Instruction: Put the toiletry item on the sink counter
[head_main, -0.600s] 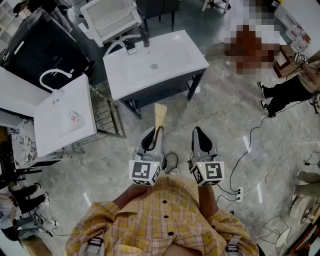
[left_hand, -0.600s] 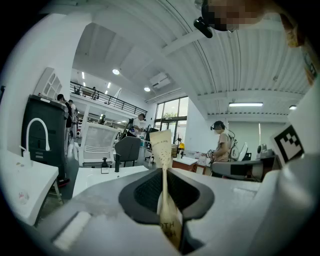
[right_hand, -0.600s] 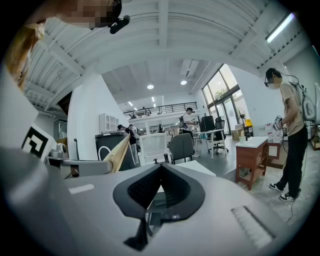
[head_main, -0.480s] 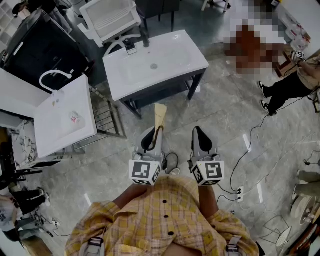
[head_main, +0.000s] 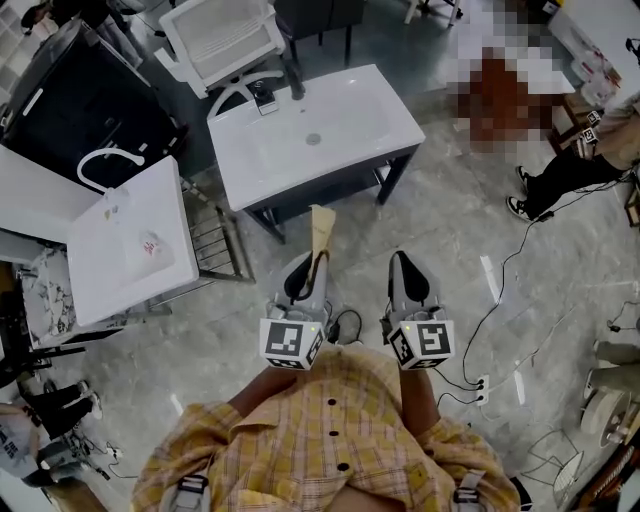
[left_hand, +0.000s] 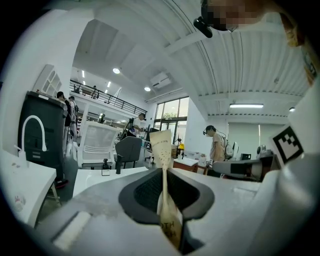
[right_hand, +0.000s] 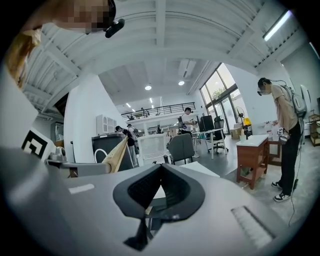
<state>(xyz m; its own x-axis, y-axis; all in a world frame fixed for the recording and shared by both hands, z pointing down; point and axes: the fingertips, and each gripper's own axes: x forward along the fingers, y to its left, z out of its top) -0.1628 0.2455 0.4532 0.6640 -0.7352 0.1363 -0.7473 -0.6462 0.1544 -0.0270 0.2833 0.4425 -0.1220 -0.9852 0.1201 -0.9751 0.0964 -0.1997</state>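
Observation:
A flat beige toiletry tube stands upright in my left gripper, which is shut on its lower part. In the left gripper view the tube rises between the dark pads, and its printed end is pinched low in the jaws. My right gripper is beside it, shut with nothing in it. From the right gripper view the tube shows off to the left. The white sink counter with a dark faucet stands ahead of both grippers, across a strip of floor.
A second white sink unit with a curved white tap stands to the left, with a wire rack beside it. A white chair and a dark cabinet lie beyond. Cables trail on the floor at the right, near a standing person.
The sink counter sits slightly lower and nearer in the head view. The person at the right has shifted. Both grippers hold the same pose, the tube still in the left one.

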